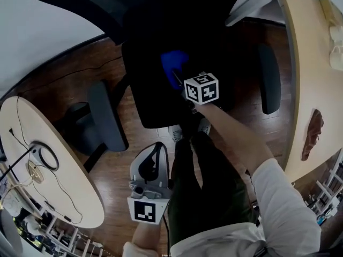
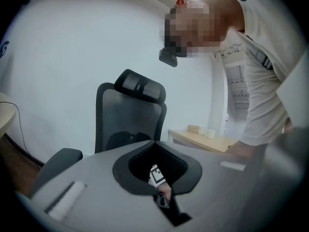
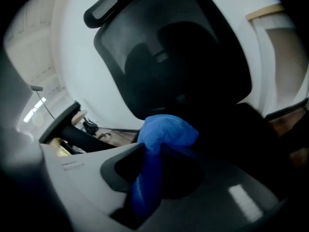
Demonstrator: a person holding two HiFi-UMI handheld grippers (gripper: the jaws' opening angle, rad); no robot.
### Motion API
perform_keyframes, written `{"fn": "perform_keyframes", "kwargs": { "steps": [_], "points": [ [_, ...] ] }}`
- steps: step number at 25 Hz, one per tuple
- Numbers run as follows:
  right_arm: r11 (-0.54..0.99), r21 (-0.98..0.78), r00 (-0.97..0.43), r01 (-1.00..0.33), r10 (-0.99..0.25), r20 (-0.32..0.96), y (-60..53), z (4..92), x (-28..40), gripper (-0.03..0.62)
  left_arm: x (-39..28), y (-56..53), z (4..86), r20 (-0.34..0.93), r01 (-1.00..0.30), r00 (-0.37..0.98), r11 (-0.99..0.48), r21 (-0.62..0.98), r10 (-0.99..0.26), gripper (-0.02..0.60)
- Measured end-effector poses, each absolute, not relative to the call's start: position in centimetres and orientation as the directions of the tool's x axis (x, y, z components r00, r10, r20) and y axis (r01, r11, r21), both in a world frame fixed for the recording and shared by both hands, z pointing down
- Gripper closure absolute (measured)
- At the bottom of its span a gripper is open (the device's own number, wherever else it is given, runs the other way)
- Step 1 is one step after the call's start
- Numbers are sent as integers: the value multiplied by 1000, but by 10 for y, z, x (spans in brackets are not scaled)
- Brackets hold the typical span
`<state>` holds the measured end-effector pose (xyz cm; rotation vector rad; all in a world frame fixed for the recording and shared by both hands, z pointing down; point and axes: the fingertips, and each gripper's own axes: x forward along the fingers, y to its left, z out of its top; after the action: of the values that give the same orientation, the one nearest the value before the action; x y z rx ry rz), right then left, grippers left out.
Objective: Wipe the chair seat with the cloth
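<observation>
A black office chair stands ahead of me, its seat [image 1: 155, 103] dark and its mesh backrest [image 3: 178, 57] rising behind. A blue cloth [image 1: 174, 63] lies bunched on the seat's far part. My right gripper [image 1: 178, 79] is shut on the cloth [image 3: 161, 134], which bulges out past the jaws just above the seat. My left gripper [image 1: 158, 148] hangs low near my legs, away from the chair, jaws together with nothing in them. From the left gripper view, the backrest [image 2: 128, 115] is in sight, and the left gripper [image 2: 159, 197] points toward it.
The chair's armrests [image 1: 104, 116] [image 1: 269, 79] flank the seat. A long wooden table [image 1: 313, 63] runs along the right, with small objects at its far end. A rounded table [image 1: 59, 181] with cables sits at the left. My shoes [image 1: 177, 131] stand on the wood floor below the seat.
</observation>
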<state>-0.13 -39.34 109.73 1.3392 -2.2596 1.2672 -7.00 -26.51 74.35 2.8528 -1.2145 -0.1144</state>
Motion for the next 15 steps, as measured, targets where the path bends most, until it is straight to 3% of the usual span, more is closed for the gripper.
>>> {"fn": "perform_keyframes", "kwargs": {
  "steps": [4,7,11,15],
  "points": [
    [257,-659,-686,-707,-476,550,-367,1110,-148,500,-94,-264,740,-55,-741,665,-668,66,-744,581],
    [243,-650,-681,-720,-427,595,-358,1143,-194,500,-113,-258,748,-50,-762,642,-644,68,-765,581],
    [250,-609,-649,-753,-434,625,-360,1160,-183,500,-128,-249,760,-44,-781,619,-621,70,-784,581],
    [295,-517,-594,-803,-458,661,-358,1163,-123,500,-116,-249,757,-45,-772,631,-632,70,-775,581]
  ]
}}
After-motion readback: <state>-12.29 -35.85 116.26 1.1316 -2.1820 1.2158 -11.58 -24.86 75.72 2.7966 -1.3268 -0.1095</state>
